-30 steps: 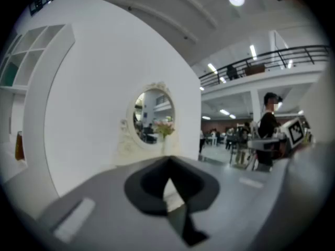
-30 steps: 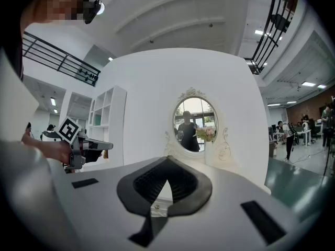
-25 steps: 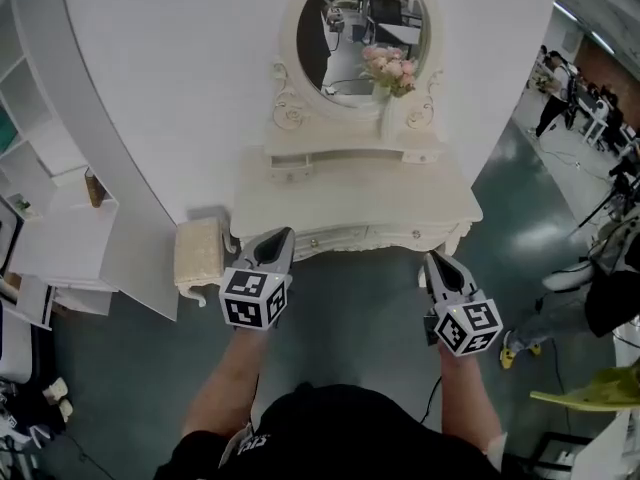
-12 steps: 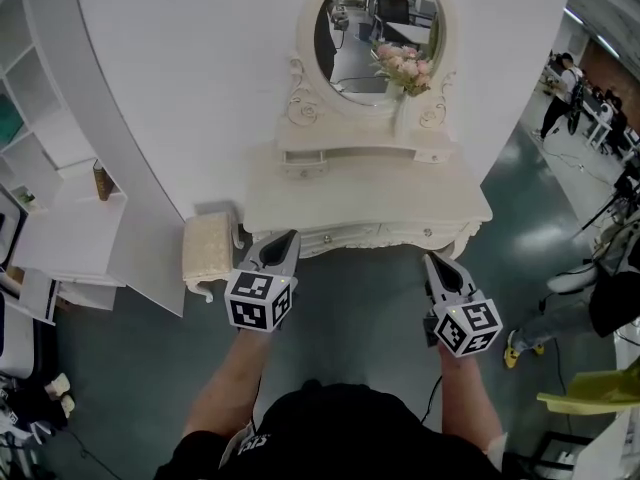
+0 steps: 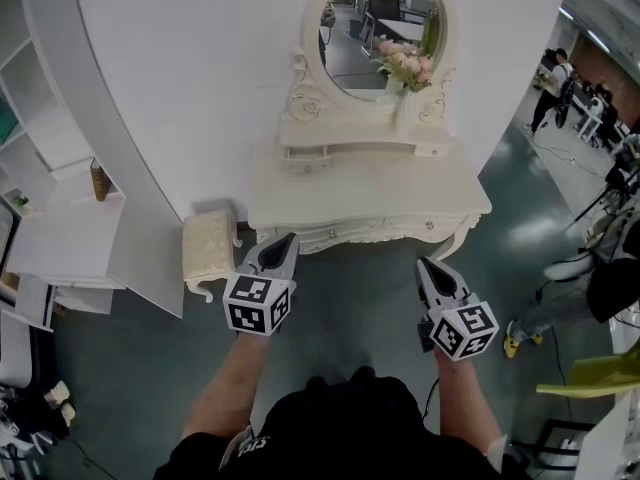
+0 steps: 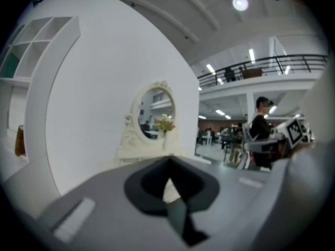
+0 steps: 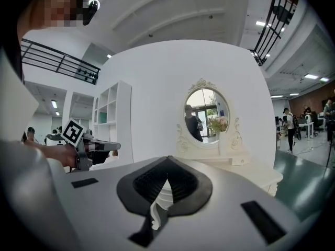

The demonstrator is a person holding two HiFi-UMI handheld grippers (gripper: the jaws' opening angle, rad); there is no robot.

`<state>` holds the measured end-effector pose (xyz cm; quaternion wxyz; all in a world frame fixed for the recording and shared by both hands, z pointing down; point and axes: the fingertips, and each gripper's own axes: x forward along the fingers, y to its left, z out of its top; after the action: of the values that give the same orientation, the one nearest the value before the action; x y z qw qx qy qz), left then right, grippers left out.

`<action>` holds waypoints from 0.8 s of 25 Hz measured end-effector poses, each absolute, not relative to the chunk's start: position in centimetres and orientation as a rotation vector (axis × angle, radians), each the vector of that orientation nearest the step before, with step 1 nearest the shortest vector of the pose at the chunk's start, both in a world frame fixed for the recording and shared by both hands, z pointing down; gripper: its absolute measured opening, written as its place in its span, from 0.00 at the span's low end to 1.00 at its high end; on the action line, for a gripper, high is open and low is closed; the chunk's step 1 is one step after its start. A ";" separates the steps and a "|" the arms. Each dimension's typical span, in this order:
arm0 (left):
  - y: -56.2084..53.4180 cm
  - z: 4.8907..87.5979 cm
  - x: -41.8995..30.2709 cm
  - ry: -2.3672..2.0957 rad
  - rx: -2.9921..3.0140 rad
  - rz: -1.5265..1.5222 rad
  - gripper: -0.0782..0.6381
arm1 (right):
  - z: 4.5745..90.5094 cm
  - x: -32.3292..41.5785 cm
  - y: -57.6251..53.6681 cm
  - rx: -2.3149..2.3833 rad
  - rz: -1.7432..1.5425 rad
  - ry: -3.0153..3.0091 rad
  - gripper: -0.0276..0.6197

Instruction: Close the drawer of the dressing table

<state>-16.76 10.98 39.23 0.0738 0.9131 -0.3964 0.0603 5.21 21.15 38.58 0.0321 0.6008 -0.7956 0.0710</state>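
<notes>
Bright, even overhead light from ceiling lamps [image 6: 240, 3]; soft shadows. Gripper views fisheye-bent, dark-vignetted at edges; left one blurred.

Head view from above, steeply down, table [image 5: 370, 183] just ahead, gripper views low and near level, facing table, mirror [image 7: 205, 114] shared by all three.

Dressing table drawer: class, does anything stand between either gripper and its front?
Nothing visible does. Only bare floor lies between the left gripper, the right gripper and the drawer front. The padded stool stands aside, left of the left gripper.
</notes>
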 end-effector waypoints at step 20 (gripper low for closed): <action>7.7 41.3 -16.0 -1.204 2.688 0.242 0.12 | 40.5 5.9 16.7 1.773 0.301 -2.503 0.04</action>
<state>-15.98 7.65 41.26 0.0931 0.9057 -0.4055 0.0814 5.93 16.70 40.46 0.0299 0.5750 -0.8117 0.0977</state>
